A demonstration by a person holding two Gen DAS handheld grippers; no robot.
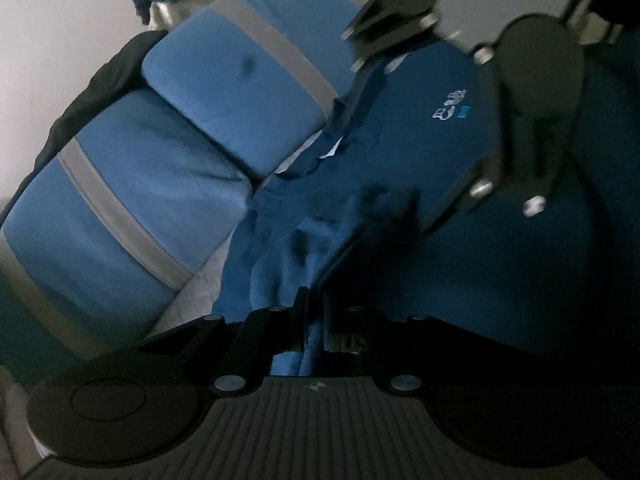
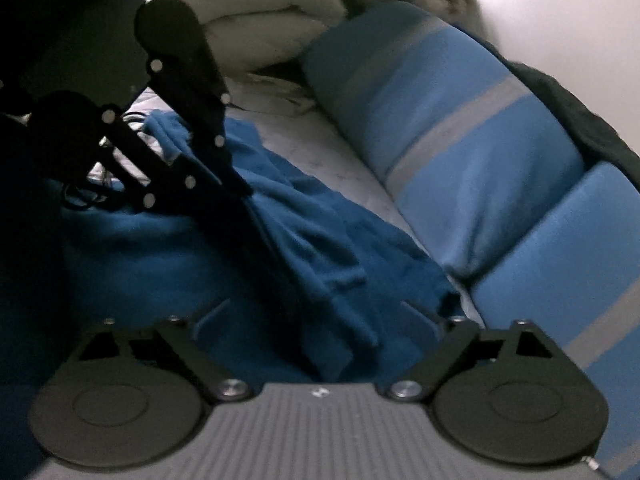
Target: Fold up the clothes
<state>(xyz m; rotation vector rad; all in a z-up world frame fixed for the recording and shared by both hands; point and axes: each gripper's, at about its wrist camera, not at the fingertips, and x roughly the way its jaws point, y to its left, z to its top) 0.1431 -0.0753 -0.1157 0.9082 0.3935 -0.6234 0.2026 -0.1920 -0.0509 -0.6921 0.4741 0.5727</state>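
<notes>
A dark blue garment (image 1: pixel 400 152) of soft, fleecy knit is lying spread over a pale, lightly patterned bed sheet (image 2: pixel 340 160), its long axis running roughly alongside the row of pillows at the bed's far edge. Its collar end is pointing toward those pillows, with a small white label (image 1: pixel 334 151) showing at the neck opening and a pale stitched logo (image 1: pixel 450 106) on the chest beside it. The cloth is bunching into long ridges and folds near the middle rather than lying flat. The left gripper (image 1: pixel 310 320) is sitting low on the garment with its jaws drawn close together, a ridge of the blue cloth pinched between them. The right gripper (image 2: pixel 320 320) is hovering just above the rumpled fabric with its jaws spread wide apart, nothing between them. Each gripper is showing in the other's view as a black, jointed frame studded with bright rivets. Two plump pillows, the nearer pillow (image 1: pixel 248 92) and the farther pillow (image 1: pixel 132 208), are lying end to end, smooth blue cloth crossed by grey bands. A heap of cream and pale green bedding (image 2: pixel 272 12) is sitting toward the far corner, and a plain light wall (image 2: pixel 552 12) is rising behind the pillows.
</notes>
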